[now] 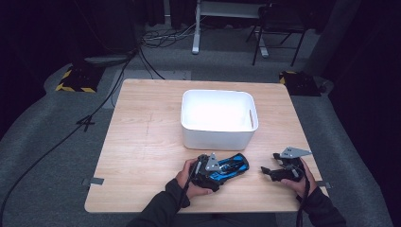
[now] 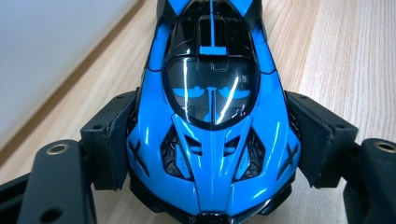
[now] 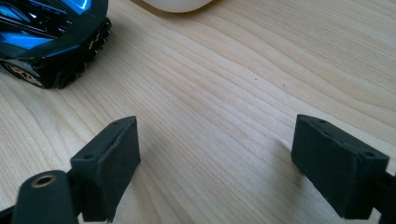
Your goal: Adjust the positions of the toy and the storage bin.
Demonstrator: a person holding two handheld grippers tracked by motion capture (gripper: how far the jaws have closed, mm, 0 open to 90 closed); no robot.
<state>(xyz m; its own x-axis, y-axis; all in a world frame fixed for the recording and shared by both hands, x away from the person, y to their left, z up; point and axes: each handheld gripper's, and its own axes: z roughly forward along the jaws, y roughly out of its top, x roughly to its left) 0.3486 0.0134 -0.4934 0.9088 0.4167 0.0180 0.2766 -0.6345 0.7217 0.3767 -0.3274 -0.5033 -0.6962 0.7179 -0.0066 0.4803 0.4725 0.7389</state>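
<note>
A blue and black toy sports car (image 1: 235,165) stands on the wooden table (image 1: 142,156), just in front of the white bin (image 1: 217,136). My left gripper (image 1: 221,170) is shut on its nose end, and in the left gripper view the two black pads (image 2: 114,140) press both flanks of the car (image 2: 211,84). My right gripper (image 1: 269,163) rests to the car's right, near the table's front edge. Its jaws stand open over bare wood (image 3: 224,163), with the car's tail (image 3: 51,37) off to their upper left.
The white bin is deep with handle slots, and its wall runs beside the car (image 2: 46,46). Behind the table are cables on the grey floor (image 1: 118,71), a desk leg (image 1: 196,28) and a chair (image 1: 276,28).
</note>
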